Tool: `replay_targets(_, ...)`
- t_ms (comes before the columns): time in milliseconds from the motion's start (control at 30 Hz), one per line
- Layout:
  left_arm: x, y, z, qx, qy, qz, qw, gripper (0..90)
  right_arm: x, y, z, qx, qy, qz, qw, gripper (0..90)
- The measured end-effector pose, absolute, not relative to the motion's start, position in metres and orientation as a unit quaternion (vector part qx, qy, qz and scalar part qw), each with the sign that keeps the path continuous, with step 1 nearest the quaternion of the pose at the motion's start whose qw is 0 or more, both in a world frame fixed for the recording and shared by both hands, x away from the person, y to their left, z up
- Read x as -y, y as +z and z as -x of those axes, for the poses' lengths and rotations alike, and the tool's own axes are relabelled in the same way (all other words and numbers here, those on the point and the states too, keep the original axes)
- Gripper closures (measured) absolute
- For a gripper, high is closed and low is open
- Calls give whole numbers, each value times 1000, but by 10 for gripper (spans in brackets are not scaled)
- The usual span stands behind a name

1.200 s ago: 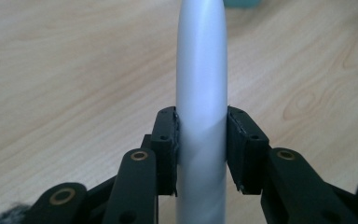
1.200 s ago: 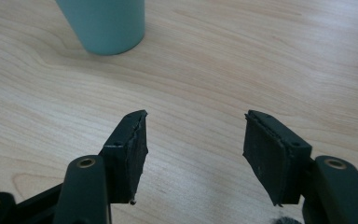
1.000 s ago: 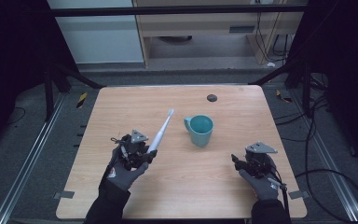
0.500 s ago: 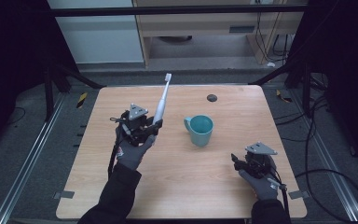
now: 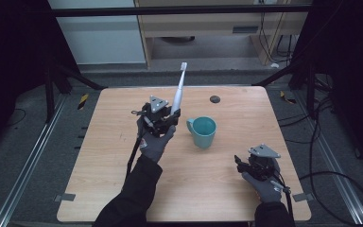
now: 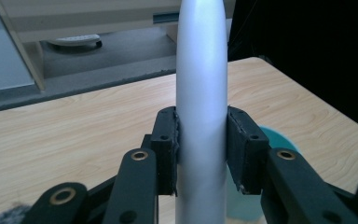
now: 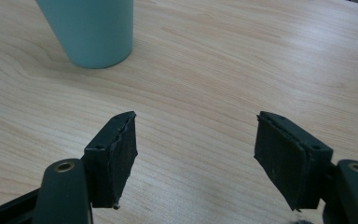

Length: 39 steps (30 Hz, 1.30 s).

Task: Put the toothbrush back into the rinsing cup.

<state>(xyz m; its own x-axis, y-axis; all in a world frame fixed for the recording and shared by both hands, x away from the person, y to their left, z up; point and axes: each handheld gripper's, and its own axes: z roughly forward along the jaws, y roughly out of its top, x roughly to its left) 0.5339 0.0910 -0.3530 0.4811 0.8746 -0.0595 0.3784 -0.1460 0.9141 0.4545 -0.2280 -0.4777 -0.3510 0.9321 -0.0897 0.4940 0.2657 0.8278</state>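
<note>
One white toothbrush (image 5: pixel 179 87), slim, tilted upright, clamped in left tool (image 5: pixel 170 115)

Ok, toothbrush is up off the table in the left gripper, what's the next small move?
Probably carry it right until it is above the teal mug. The left gripper clamps the toothbrush by its handle, head up; the mug stands upright and open just beside it, and the right gripper is open and idle.
</note>
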Motion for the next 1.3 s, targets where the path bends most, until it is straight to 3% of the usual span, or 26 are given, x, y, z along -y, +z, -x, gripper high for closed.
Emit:
replay_targets(500, -53, -356, -554, -435, 244, -696, 517, 658, 227, -479, -455, -735, 366, -485, 301, 282)
replay_targets(1300, -5, -386, -576, -428, 236, -709, 508, 657, 224, -482, -455, -741, 365, -479, 298, 282)
